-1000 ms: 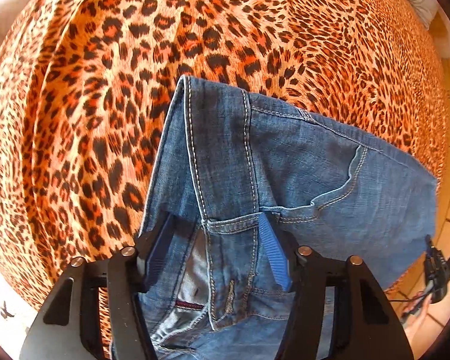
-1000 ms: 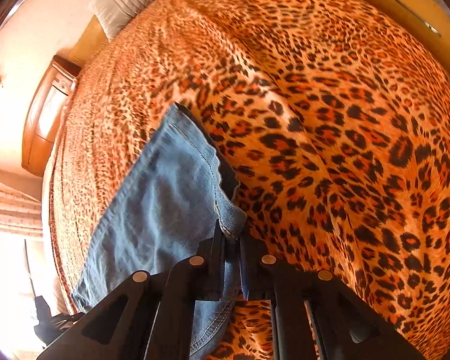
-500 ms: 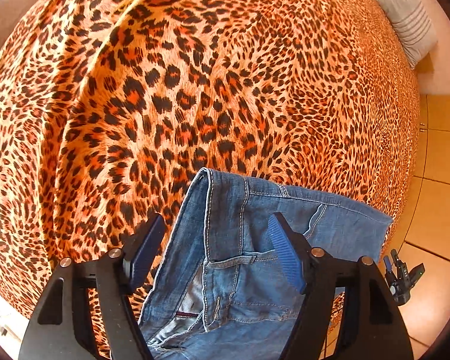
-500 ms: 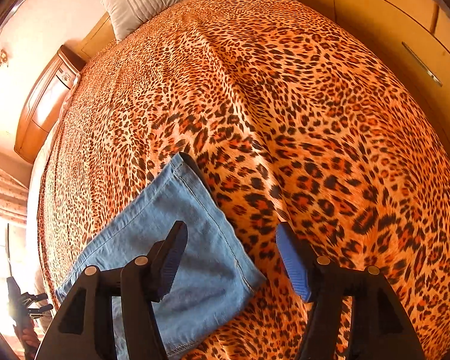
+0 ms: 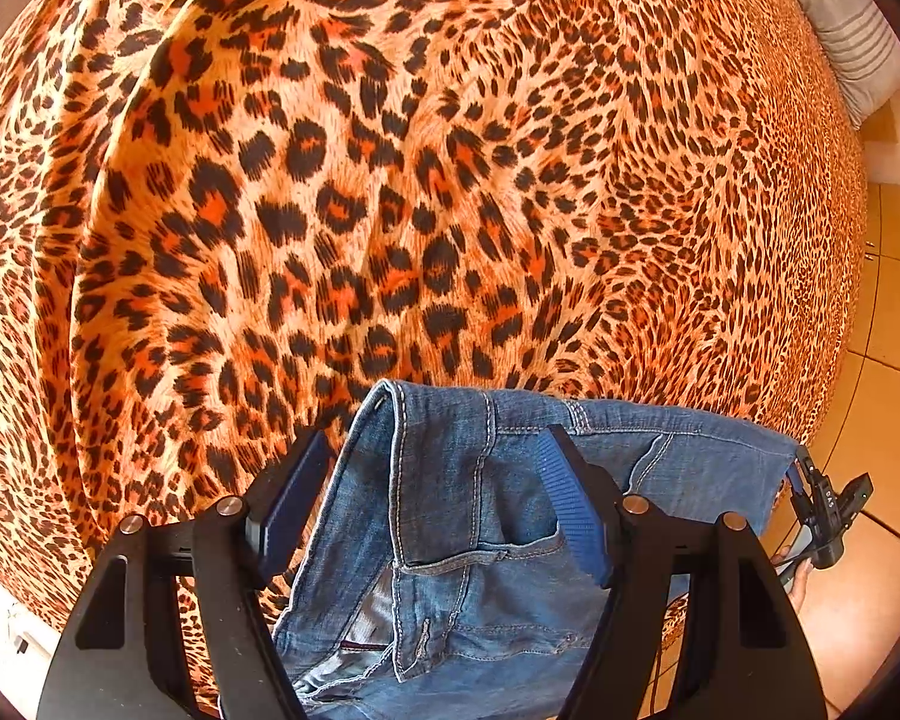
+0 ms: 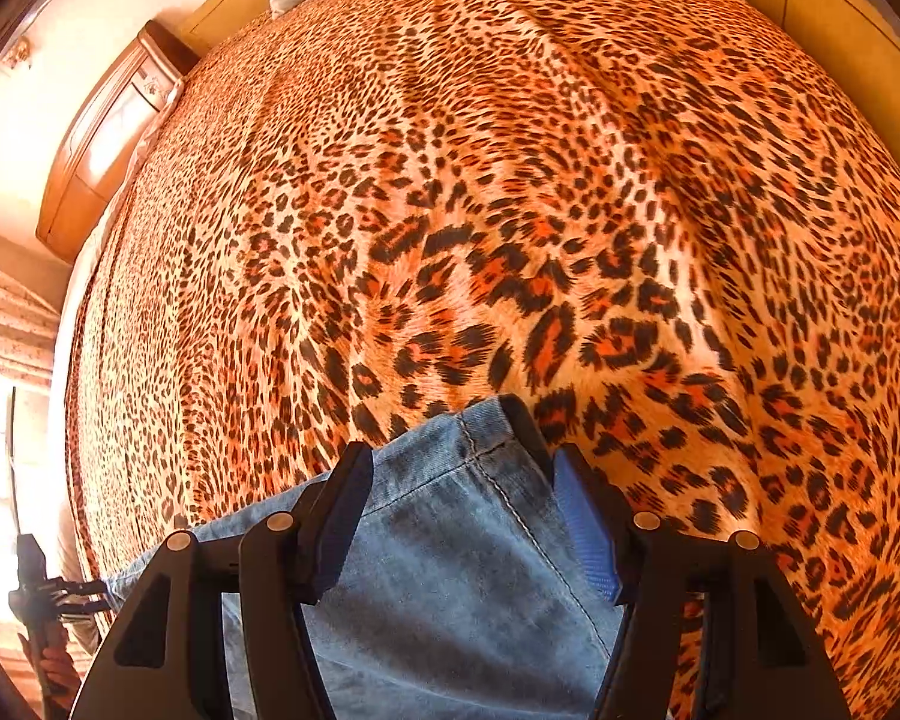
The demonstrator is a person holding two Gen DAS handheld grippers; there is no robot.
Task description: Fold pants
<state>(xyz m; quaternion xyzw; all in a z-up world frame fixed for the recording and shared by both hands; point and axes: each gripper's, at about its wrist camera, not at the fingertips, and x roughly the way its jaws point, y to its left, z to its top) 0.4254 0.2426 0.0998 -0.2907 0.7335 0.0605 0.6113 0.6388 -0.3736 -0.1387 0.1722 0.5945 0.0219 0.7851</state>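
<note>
The blue jeans (image 5: 486, 546) lie folded flat on the leopard-print bedspread (image 5: 390, 210) near the bed's front edge. In the left wrist view I see the waistband end with pocket and fly. My left gripper (image 5: 435, 480) is open and hovers over that end, jaws wide, holding nothing. In the right wrist view the jeans (image 6: 450, 570) show their paler leg end with a hem. My right gripper (image 6: 465, 492) is open above that hem corner and holds nothing. The other gripper (image 5: 828, 510) shows at the far end of the jeans.
The bedspread (image 6: 510, 210) covers the whole bed. A grey striped pillow (image 5: 852, 30) lies at the head. A wooden nightstand (image 6: 108, 138) stands beside the bed. Tiled floor (image 5: 894, 312) runs along the bed's side.
Both grippers opened and let go of the jeans, then drew back toward me. The jeans now lie on the bed, lower in both views.
</note>
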